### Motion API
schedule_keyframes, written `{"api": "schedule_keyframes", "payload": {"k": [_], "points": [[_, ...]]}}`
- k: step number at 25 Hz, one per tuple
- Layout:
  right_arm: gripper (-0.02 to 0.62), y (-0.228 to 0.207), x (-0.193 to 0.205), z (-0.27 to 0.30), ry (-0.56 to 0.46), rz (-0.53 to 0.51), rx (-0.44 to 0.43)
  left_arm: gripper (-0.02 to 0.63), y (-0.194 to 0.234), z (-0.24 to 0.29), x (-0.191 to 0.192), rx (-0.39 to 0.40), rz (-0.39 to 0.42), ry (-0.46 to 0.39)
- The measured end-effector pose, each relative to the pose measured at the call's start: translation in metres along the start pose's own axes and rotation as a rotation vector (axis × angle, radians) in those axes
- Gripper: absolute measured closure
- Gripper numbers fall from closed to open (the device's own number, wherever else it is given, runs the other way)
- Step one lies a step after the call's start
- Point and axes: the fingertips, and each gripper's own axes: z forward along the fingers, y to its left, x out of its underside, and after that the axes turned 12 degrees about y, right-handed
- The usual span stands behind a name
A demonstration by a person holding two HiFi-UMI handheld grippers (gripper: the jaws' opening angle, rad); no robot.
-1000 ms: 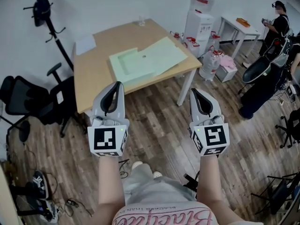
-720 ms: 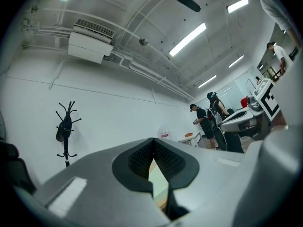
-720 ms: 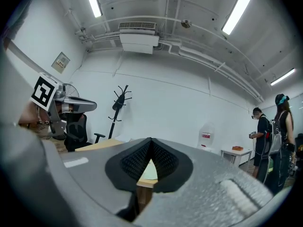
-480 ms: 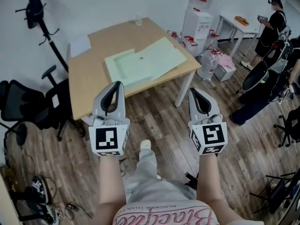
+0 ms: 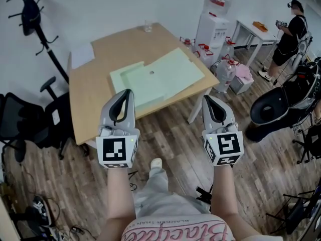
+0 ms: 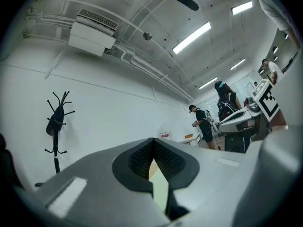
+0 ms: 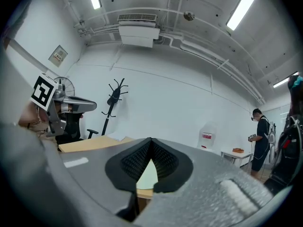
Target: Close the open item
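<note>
A pale green flat folder [image 5: 156, 79] lies open on the wooden table [image 5: 95, 102] ahead of me, its wide flap spread toward the right and a small round fastener near its middle. Both grippers hover over the wood floor, short of the table's near edge and apart from the folder. My left gripper [image 5: 127, 92] is shut with nothing in it. So is my right gripper [image 5: 206, 99]. In the left gripper view the left gripper [image 6: 152, 142] has its jaws meeting at the tips, with a sliver of green behind. The right gripper [image 7: 150, 141] looks the same in the right gripper view.
A glass [image 5: 148, 26] stands at the table's far edge and a white sheet [image 5: 82, 55] at its back left. A black office chair [image 5: 22, 124] and coat rack [image 5: 30, 14] stand left. A water dispenser [image 5: 213, 21], bottles [image 5: 225, 67], a person [image 5: 290, 31] and a black seat [image 5: 278, 104] are right.
The table and folder have drawn nearer in the head view and a foot has stepped forward. Both grippers stay shut and level, in the same pose.
</note>
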Motion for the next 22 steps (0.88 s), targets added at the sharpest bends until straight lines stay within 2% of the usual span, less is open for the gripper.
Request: {"api": "schedule_keyframes", "payload": {"k": [9, 22], "points": [[0.592, -0.011, 0.001, 0.08, 0.041, -0.017, -0.013, 0.589, 0.033, 0.071, 0.026, 0.008, -0.033, 0.036], [0.592, -0.063, -0.001, 0.187, 0.103, 0.004, 0.053, 0.589, 0.075, 0.188, 0.042, 0.062, -0.049, 0.053]]}}
